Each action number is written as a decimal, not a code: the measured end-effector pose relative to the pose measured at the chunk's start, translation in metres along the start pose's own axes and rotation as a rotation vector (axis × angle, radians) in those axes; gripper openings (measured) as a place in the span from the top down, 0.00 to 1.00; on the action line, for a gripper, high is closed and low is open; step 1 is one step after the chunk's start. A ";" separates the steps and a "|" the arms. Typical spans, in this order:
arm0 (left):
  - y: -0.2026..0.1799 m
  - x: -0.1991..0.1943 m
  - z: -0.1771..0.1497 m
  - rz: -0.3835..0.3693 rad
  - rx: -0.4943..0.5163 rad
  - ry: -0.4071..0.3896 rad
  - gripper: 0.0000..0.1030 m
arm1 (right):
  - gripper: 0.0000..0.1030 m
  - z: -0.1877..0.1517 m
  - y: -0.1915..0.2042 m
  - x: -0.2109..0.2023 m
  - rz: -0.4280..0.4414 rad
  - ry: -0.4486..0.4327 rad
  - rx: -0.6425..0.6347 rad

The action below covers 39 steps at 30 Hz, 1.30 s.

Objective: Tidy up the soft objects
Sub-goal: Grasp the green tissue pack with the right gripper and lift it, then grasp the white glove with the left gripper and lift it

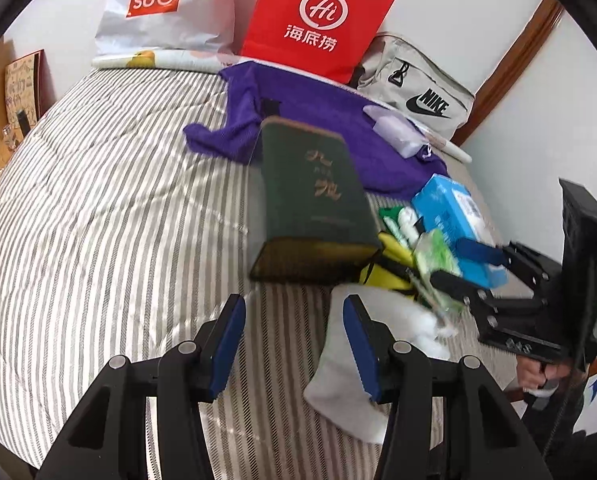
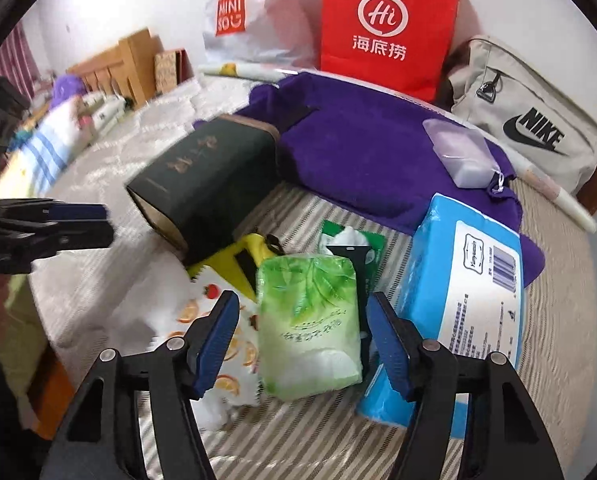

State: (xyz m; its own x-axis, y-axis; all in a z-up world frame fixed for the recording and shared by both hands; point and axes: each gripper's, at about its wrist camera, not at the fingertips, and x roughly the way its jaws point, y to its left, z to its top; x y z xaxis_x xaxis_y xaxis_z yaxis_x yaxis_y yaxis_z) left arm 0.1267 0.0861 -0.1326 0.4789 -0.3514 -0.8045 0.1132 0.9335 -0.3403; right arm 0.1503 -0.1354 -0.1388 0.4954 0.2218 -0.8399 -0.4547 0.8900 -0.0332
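Note:
A pile of soft things lies on the striped bed [image 1: 98, 220]. A green tissue pack [image 2: 310, 320] sits between the open fingers of my right gripper [image 2: 304, 344], not clamped. Beside it are a blue tissue pack [image 2: 470, 292], a fruit-print bag [image 2: 222, 344], a yellow item [image 2: 238, 260] and white cotton [image 1: 338, 360]. My left gripper [image 1: 294, 344] is open over the bed, its right finger above the white cotton. A purple cloth [image 1: 318, 120] lies behind. My right gripper also shows in the left wrist view [image 1: 458, 268], open around the green pack [image 1: 434, 256].
A dark green box [image 1: 310, 196] lies tipped on the bed by the pile. A red bag [image 1: 318, 16], a white Miniso bag [image 1: 158, 4] and a grey Nike bag [image 1: 414, 84] stand against the wall. A small clear case [image 2: 462, 152] rests on the purple cloth.

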 end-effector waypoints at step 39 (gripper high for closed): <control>-0.054 0.037 -0.042 -0.035 0.166 -0.031 0.49 | 0.55 -0.131 -0.064 -0.055 -0.046 -0.055 0.333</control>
State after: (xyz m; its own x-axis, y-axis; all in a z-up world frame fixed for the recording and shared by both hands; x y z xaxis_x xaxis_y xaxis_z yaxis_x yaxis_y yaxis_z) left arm 0.1012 0.0194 -0.1642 0.4984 -0.3843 -0.7771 0.2718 0.9205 -0.2809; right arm 0.0548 -0.2571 -0.1612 0.5529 0.1918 -0.8108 -0.1687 0.9788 0.1165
